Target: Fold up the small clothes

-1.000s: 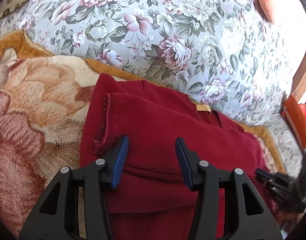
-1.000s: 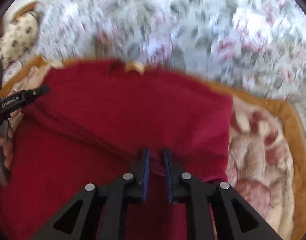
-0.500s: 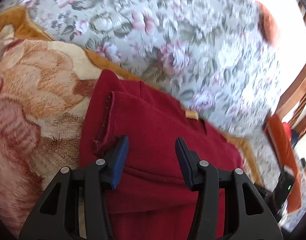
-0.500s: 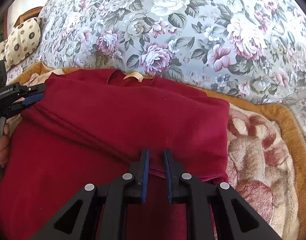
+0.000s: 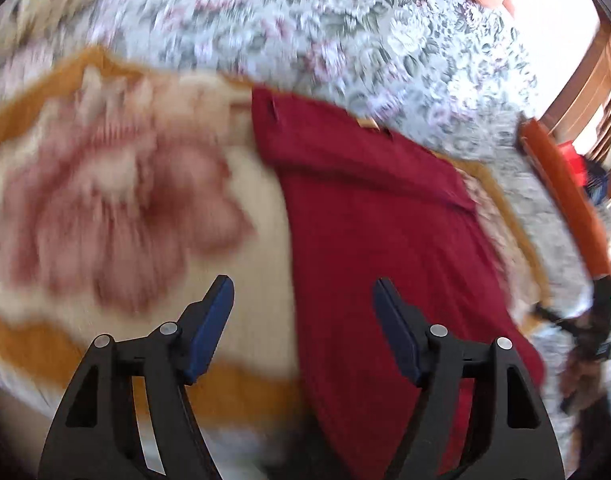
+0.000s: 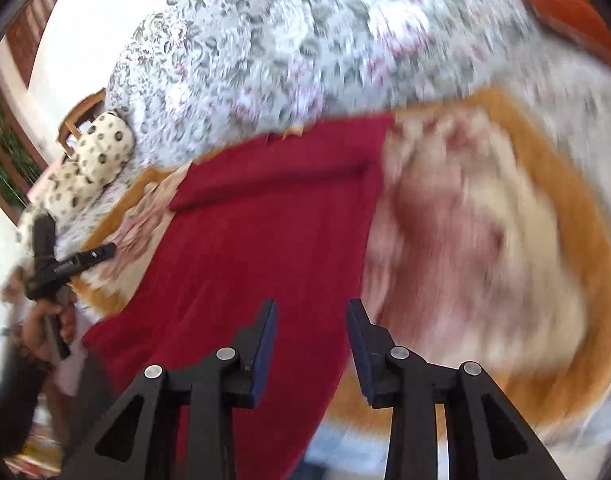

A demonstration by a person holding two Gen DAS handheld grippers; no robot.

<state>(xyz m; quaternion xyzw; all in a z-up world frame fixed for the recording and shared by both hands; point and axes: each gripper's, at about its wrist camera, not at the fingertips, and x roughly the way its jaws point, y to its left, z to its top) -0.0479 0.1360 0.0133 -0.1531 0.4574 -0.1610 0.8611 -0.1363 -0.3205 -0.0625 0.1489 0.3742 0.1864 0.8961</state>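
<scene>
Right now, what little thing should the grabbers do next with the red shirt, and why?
Probably bring both grippers down to the near end of the red shirt to fold it up toward the collar. It lies as a long narrow strip on the fuzzy blanket, its sides already folded in. The left gripper and right gripper both have open jaws, holding nothing, pulled back from the cloth.

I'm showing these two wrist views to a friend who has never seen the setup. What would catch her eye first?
First the deep red garment, a long folded strip lying on a cream and orange flowered blanket. Next the floral sofa back that fills the top of both views. Then the black, blue-padded fingers of the left gripper and right gripper, both spread wide and holding nothing.
</scene>
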